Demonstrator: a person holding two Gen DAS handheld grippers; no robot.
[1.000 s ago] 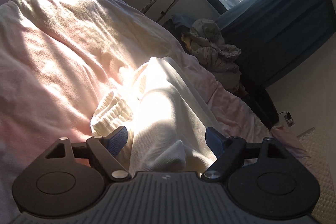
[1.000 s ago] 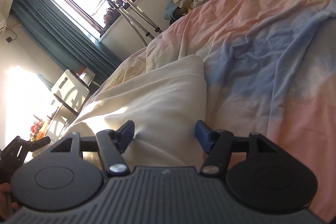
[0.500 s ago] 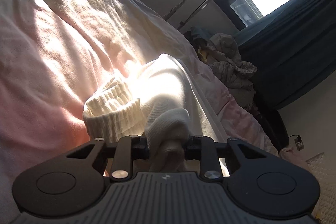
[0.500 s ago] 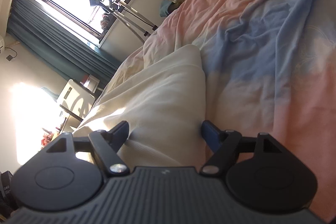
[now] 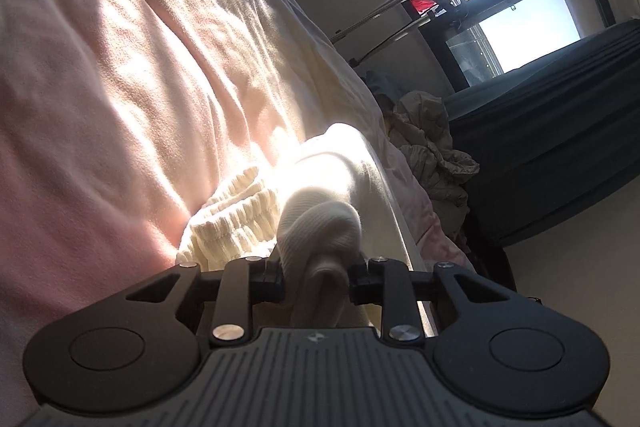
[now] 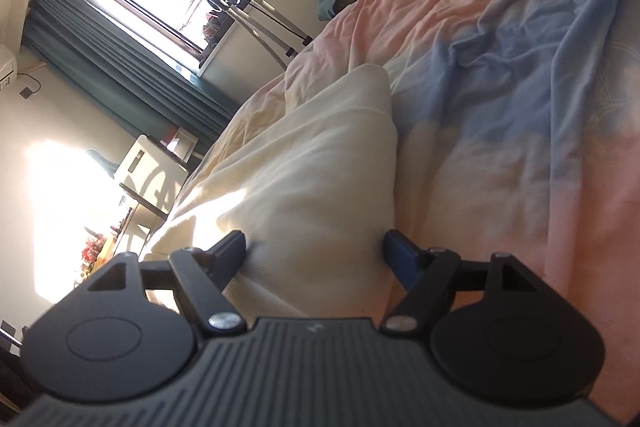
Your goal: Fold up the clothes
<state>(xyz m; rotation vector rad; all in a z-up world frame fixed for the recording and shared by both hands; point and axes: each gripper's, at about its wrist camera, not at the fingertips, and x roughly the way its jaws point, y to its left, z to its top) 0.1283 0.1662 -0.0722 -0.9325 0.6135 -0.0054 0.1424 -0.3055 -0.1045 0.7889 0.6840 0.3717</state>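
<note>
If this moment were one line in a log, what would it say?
step: gripping garment | left hand-held gripper: jaws opening, cream garment bunched between | right hand-held gripper: open, straddling garment fold | surface: bed cover

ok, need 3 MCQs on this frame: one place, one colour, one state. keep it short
1. Where does the cream garment lie?
A. on the floor
B. on the bed cover
C. on a chair

2. What colour are the curtains by the window?
A. dark teal
B. red
C. white

3. What sits between the left gripper fingers?
A. nothing
B. a bunched fold of cream cloth
C. a hanger

Answers:
1 B: in the right wrist view the garment rests on the pink and blue cover.
2 A: the drapes beside the bright window read dark teal in both views.
3 B: in the left wrist view a fold of cloth fills the gap between the pads, which press on it from both sides though the jaws are easing open.
</note>
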